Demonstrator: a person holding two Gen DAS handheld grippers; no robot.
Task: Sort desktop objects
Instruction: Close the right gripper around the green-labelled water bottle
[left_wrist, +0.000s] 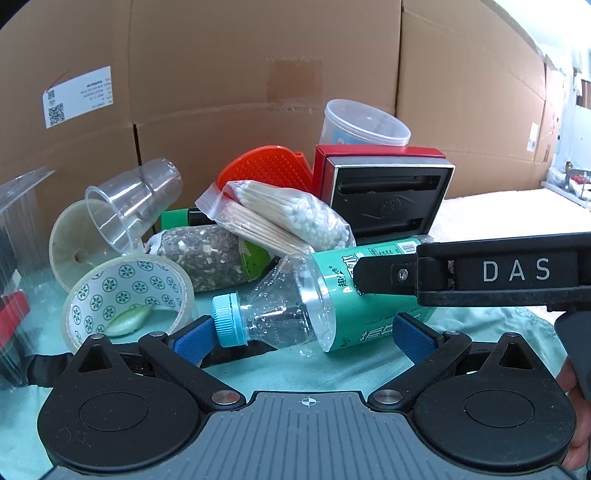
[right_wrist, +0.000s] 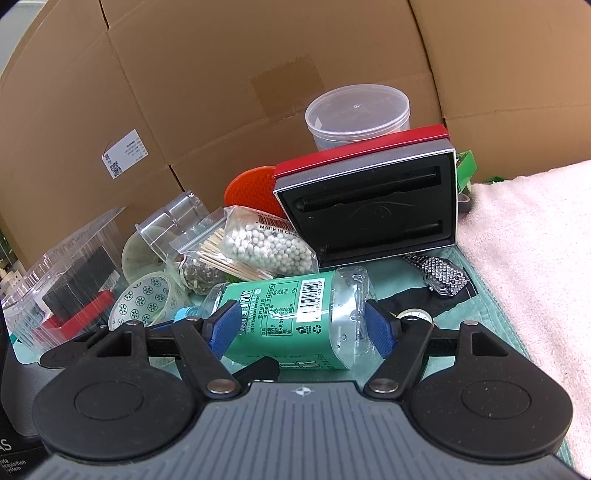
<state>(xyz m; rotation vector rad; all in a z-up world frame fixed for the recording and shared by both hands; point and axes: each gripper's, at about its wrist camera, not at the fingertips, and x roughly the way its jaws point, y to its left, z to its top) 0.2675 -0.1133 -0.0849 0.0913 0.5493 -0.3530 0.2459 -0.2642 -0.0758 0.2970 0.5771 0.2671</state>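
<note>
A clear plastic bottle (left_wrist: 295, 314) with a green label and a blue cap (left_wrist: 229, 319) lies on its side on the teal cloth. My right gripper (right_wrist: 301, 328) has its blue pads pressed on both sides of the bottle (right_wrist: 295, 317) body. My left gripper (left_wrist: 299, 338) is open, its pads either side of the bottle's neck end, the left pad next to the cap. The right gripper's black finger (left_wrist: 461, 275) reaches in from the right in the left wrist view.
Behind the bottle lie a bag of cotton swabs (left_wrist: 284, 218), a tape roll (left_wrist: 125, 295), a clear cup (left_wrist: 133, 206), a red-and-black box (left_wrist: 384, 195), an orange lid (left_wrist: 266, 170) and a clear tub (left_wrist: 362, 125). A metal watch (right_wrist: 439, 275) lies right. Cardboard boxes (left_wrist: 221, 74) stand behind.
</note>
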